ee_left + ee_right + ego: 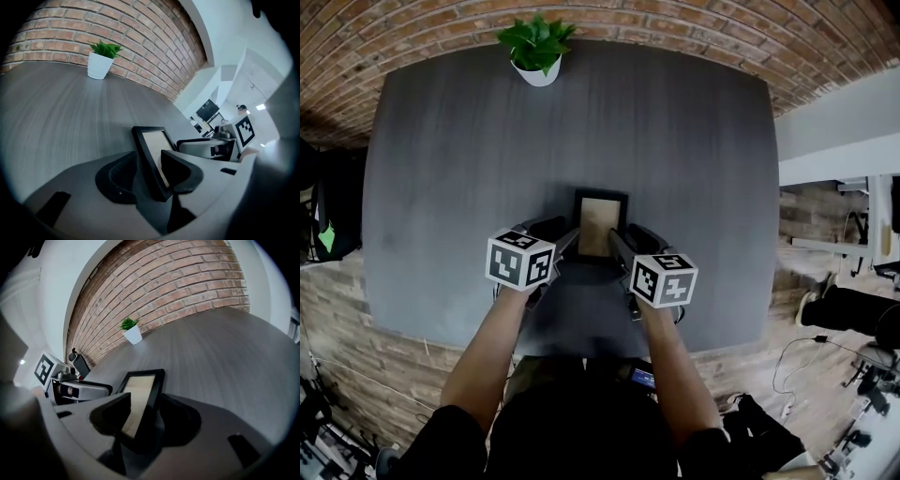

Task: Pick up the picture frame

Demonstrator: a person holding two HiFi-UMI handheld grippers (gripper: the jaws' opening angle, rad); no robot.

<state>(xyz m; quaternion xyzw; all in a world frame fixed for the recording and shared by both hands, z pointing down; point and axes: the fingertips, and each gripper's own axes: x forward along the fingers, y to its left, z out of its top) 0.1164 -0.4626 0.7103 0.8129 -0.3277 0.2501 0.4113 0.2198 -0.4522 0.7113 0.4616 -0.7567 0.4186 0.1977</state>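
Black rectangular picture frame with a pale tan insert (600, 223) is over the near middle of the dark grey wood-grain table (459, 159), pinched at both side rails. Left gripper (152, 177): jaws drawn in tight on the frame's left rail. Right gripper (139, 422): likewise clamped on the right rail. Step in hand, by my judgement: grasp made, lift pending (clearance from the table cannot be confirmed). The next move calls for raising both grippers evenly, with the frame kept level.
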